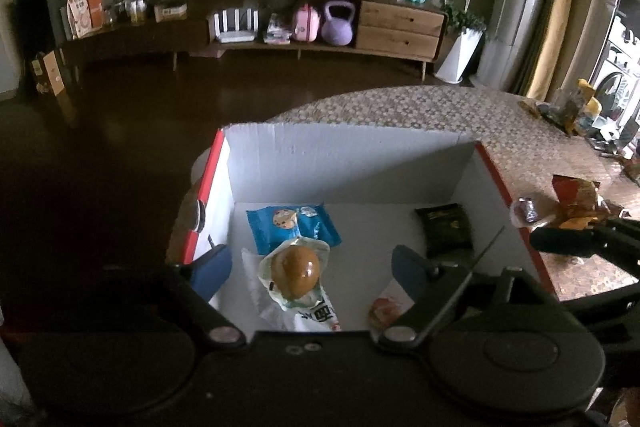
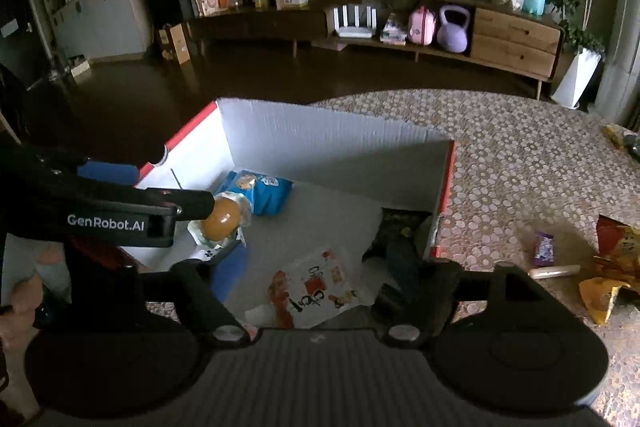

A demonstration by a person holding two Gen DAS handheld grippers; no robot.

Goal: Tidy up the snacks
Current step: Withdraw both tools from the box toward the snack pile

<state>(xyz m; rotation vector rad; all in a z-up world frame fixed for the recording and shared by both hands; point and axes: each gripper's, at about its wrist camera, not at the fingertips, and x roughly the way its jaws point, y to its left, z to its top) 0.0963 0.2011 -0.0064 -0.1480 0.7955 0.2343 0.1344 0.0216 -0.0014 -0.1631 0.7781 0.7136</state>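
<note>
A white cardboard box (image 1: 344,155) with a red rim stands on the patterned table. On its floor lie a blue cookie packet (image 1: 292,227), a brown egg-shaped snack in a clear wrap (image 1: 296,273), a black packet (image 1: 446,229) and a red-and-white packet (image 2: 316,283). My left gripper (image 1: 312,273) hangs open above the box; the egg snack (image 2: 222,219) lies between its blue fingers (image 1: 212,275) with a gap on each side. My right gripper (image 2: 316,269) is open over the red-and-white packet, nothing pressed between its fingers.
Loose snacks lie on the table (image 2: 520,155) to the right of the box (image 2: 320,143): a small purple wrapper (image 2: 543,247), a pale stick (image 2: 554,271) and orange-yellow packets (image 2: 616,259). Beyond the table's far edge are dark floor and a long sideboard (image 1: 400,27).
</note>
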